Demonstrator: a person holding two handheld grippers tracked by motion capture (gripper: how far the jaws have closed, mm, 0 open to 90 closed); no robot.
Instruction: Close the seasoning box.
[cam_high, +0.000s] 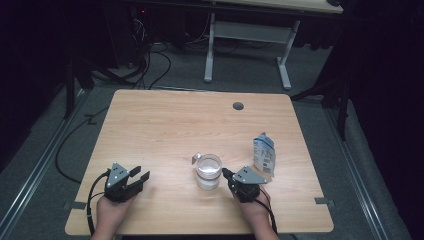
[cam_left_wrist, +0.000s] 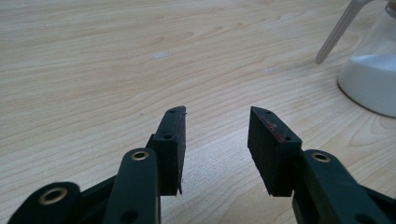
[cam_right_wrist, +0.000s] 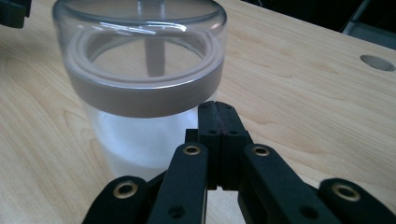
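A clear jar with white powder in its lower part stands on the wooden table, right of centre near the front. A pale scoop handle sticks out at its upper left. My right gripper is shut with nothing between its jaws, its tip just right of the jar. In the right gripper view the shut tips sit right before the jar. My left gripper rests at the front left, open and empty. In the left gripper view its jaws stand apart over bare wood, the jar and handle far right.
A blue and white pouch stands just right of the jar, behind my right hand. A round cable hole lies near the table's far edge. Another desk's white legs and cables stand on the floor beyond.
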